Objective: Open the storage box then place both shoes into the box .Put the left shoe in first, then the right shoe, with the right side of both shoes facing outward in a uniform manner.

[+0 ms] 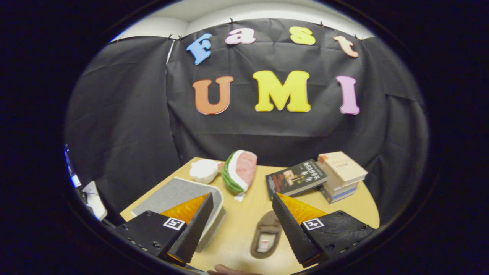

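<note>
While the gripper (240, 225) is held open above the table (244, 214), the closed storage box (183, 198) must be opened first; slipper (266, 233) untouched.

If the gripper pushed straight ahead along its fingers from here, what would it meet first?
Probably the brown slipper, lying on the table between the open fingers of the gripper, nearer the right one. Farther along sits the watermelon plush. Depth is hard to judge, so the gripper may pass above the slipper.

The gripper (242, 225) has two wedge-shaped fingers (195, 225) with ribbed inner faces. Each finger sits on a dark block carrying a small square black-and-white marker (174, 223) and a few round screws (156, 244).
</note>
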A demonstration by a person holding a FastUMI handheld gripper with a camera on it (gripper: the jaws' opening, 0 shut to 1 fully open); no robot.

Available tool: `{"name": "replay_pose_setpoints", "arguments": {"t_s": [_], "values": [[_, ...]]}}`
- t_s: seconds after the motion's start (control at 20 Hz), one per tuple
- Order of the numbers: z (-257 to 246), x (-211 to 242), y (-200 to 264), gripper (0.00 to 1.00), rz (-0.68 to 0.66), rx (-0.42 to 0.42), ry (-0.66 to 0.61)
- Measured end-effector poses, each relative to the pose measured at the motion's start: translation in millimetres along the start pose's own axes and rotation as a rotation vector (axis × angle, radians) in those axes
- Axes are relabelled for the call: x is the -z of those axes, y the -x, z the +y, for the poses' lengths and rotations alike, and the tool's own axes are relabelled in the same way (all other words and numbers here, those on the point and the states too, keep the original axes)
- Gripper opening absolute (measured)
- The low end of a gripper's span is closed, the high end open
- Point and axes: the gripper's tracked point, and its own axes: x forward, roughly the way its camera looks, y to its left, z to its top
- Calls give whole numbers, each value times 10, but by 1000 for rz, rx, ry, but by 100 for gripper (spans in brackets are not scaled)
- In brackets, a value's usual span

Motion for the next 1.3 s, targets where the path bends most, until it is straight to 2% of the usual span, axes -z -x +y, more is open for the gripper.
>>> {"name": "replay_pose_setpoints", "arguments": {"t_s": [0.1, 0.35, 0.5, 0.65, 0.85, 1.0, 1.05, 1.3], "values": [[162, 136, -240, 96, 53, -52, -9], [347, 420, -708, 96, 157, -105, -43], [509, 654, -892, 96, 230, -191, -83], [542, 825, -1007, 96, 294, -238, -146], [620, 966, -1189, 97, 358, -352, -258], [653, 1027, -1186, 98, 406, -407, -341], [666, 1010, -1164, 96, 415, -419, -361], [764, 974, -1125, 50, 437, -428, -371]]}}
